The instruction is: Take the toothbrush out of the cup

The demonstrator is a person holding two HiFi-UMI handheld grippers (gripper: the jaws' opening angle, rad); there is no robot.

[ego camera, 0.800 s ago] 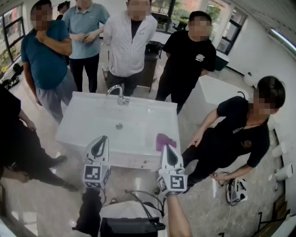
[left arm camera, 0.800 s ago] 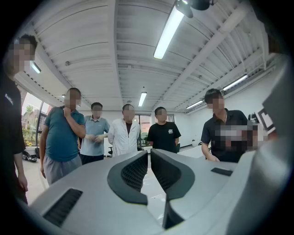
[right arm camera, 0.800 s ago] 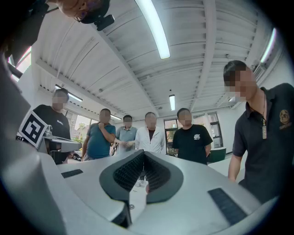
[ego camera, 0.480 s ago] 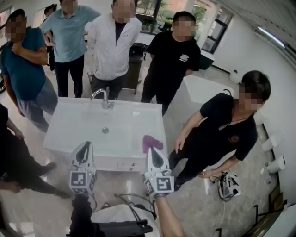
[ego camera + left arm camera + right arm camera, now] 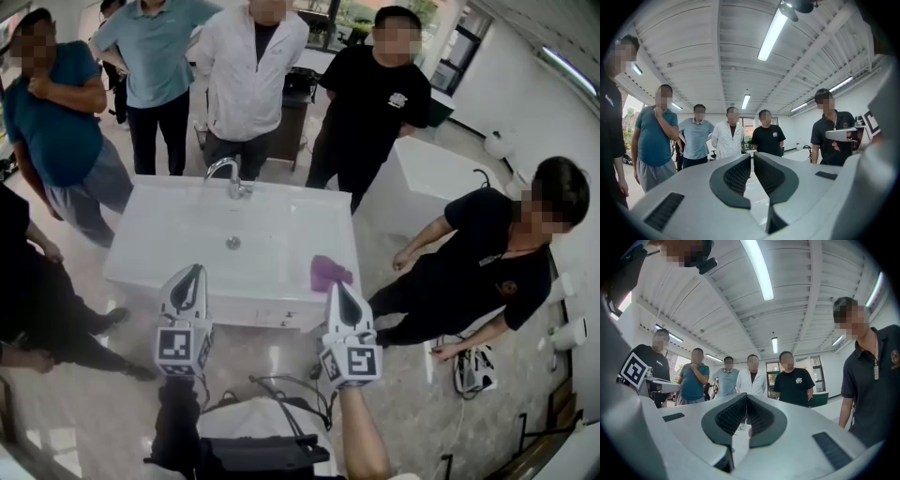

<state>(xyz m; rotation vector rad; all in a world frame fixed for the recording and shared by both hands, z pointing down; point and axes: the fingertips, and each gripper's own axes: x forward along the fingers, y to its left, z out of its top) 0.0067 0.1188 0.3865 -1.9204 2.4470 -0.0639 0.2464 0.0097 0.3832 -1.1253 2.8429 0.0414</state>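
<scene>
A purple object (image 5: 330,273), seemingly the cup, stands at the right front corner of the white sink counter (image 5: 169,234). It is too small to make out a toothbrush in it. My left gripper (image 5: 195,269) is held level in front of the counter's front edge, left of the cup, with nothing between its closed jaws. My right gripper (image 5: 337,286) points level just short of the cup, fingertips together and empty. In the left gripper view my left gripper (image 5: 752,157) shows only a thin slit. In the right gripper view my right gripper (image 5: 746,398) is shut.
A chrome faucet (image 5: 234,178) rises at the counter's back edge, with the drain (image 5: 233,243) in the basin. Several people stand around the counter; one in black (image 5: 487,262) leans close at the right. A second white counter (image 5: 422,178) stands behind. Cables (image 5: 473,370) lie on the floor.
The head camera has swung, so the counter sits differently in the picture. Both grippers keep their place before the counter's front edge, shut as before.
</scene>
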